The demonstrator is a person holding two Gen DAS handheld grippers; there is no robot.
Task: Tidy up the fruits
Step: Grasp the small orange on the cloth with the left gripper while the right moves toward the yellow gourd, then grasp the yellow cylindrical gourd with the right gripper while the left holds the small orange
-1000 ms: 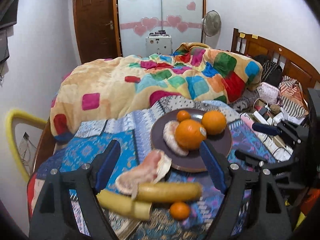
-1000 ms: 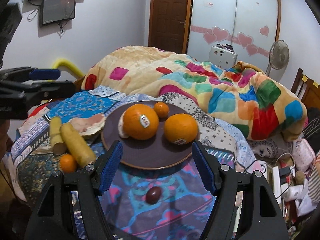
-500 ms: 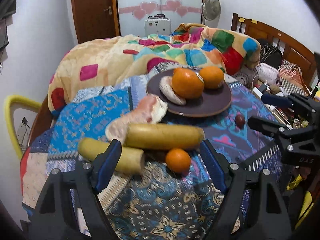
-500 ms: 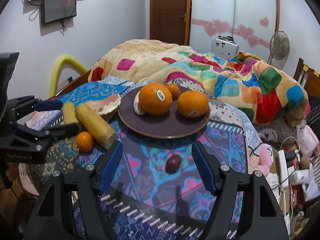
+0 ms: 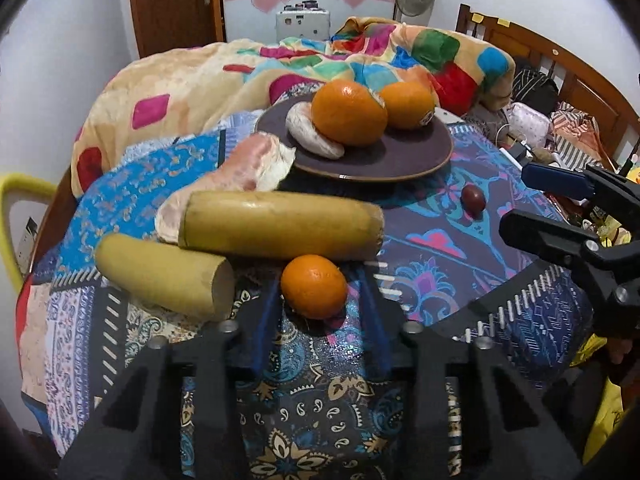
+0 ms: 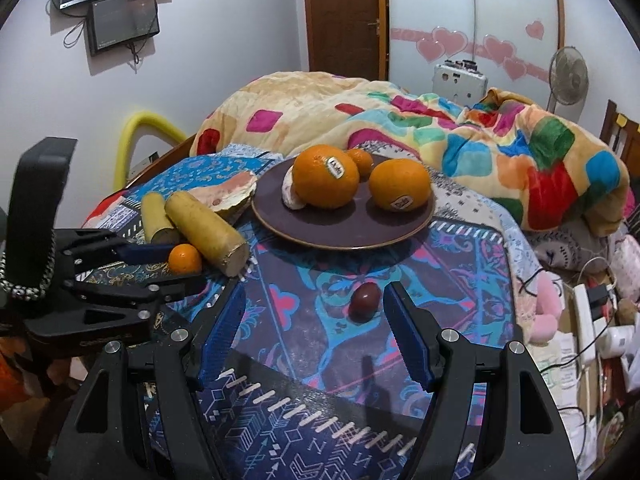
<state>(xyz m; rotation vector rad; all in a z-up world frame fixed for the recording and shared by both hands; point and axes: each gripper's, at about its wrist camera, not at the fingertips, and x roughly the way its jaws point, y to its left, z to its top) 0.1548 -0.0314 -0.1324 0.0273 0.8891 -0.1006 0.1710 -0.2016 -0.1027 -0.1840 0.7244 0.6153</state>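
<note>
1. My left gripper (image 5: 320, 304) has closed in from wide apart half a second ago; its fingers (image 5: 266, 320) now sit narrowed on either side of the small orange (image 5: 314, 286), touching or nearly so. I cannot tell whether they grip it.
2. My right gripper (image 6: 314, 320) has dropped toward the bed; its fingers stand apart, with the dark plum (image 6: 363, 298) between their tips, nearer the right one.
3. Just beyond the left fingers lie two yellow cylinders (image 5: 280, 226), the longer one touching the orange.
4. Past those lies a pomelo slice (image 5: 256, 160) against the plate (image 5: 424, 152).
5. Farthest, the plate holds two big oranges (image 5: 348, 112) and a peeled segment.
6. I judge both loose fruits are about to be picked up for the plate.
</note>
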